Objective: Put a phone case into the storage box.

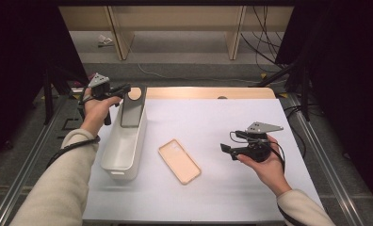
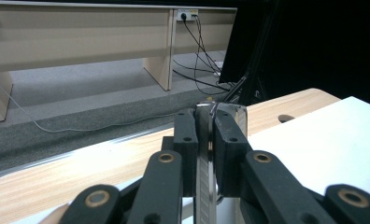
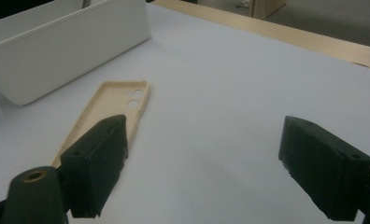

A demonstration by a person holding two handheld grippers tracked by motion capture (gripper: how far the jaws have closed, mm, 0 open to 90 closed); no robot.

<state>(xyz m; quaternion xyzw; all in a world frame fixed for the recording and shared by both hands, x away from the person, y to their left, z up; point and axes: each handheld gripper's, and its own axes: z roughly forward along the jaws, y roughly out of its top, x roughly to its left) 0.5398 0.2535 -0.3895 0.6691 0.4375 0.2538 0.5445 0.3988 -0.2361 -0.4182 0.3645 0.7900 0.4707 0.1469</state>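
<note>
My left gripper (image 1: 126, 89) is shut on the top edge of a thin grey phone case (image 1: 132, 113), which has a round cutout near its top. It hangs upright over the far end of a long white bin (image 1: 140, 141). In the left gripper view the jaws (image 2: 206, 126) pinch the case's (image 2: 226, 111) edge between their pads. A beige phone case (image 1: 179, 161) lies open side up on the white table top, to the right of the bin. My right gripper (image 1: 226, 150) hovers open to the right of the beige phone case (image 3: 127, 105), jaws (image 3: 202, 158) wide with nothing between them.
The white table top (image 1: 231, 122) ends in a wooden strip (image 1: 198, 92) at the far side. The bin's wall (image 3: 66, 51) lies beyond the beige case. Wooden benches (image 2: 80, 42) and cables (image 1: 264, 47) stand on the floor behind the table.
</note>
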